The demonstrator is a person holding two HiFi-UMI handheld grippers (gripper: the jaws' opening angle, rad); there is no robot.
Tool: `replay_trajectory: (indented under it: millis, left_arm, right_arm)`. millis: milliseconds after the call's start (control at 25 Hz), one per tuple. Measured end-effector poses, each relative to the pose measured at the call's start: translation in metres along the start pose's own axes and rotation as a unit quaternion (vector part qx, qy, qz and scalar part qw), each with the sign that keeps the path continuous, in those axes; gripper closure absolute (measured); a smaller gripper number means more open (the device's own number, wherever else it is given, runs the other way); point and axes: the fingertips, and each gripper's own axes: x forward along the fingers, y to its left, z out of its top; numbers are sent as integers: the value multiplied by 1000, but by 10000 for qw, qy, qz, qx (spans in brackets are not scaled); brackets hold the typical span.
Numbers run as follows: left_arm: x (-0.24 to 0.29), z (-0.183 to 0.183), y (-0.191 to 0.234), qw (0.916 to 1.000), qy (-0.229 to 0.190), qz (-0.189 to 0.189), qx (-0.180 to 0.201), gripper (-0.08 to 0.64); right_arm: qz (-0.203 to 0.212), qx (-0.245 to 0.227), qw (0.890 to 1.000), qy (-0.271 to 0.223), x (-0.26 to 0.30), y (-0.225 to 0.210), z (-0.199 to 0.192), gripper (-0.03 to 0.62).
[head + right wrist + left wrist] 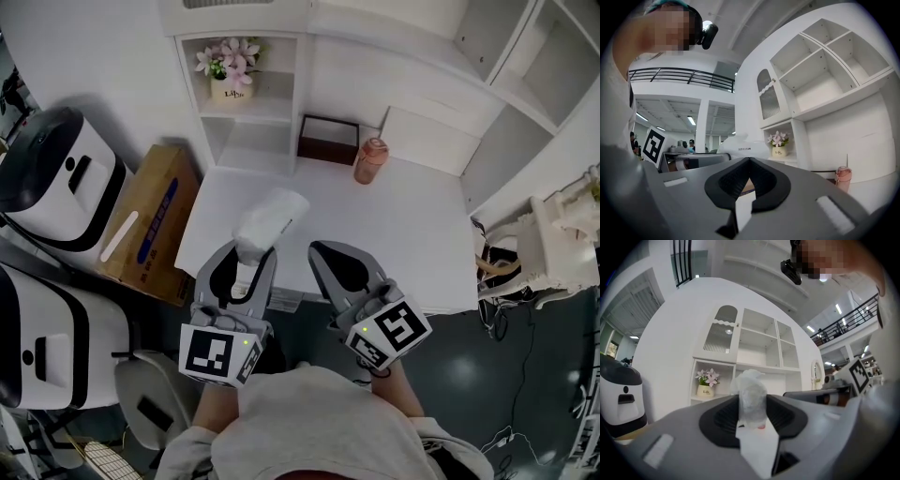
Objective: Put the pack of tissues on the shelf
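White table (412,234) under shelf (251,112).
Pink bottle (369,161) at back; left gripper (253,253) clamps pack of tissues (269,217); right gripper (321,249) closed, empty.

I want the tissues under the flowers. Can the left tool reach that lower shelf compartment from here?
Probably yes. The left tool holds the pack of tissues in front of that compartment, with only bare table between; the pink bottle and dark box stand off to the right.

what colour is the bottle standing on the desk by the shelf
Salmon pink. The bottle shows best in the head view.
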Motion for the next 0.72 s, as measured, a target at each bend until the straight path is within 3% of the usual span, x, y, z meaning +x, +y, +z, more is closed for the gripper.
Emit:
replay_trajectory:
  millis: [720]
  left_arm:
    - [55, -4, 92, 9997, -16, -214, -148, 402]
  right_arm:
    - [-233, -53, 9997, 84, 102, -23, 0, 592]
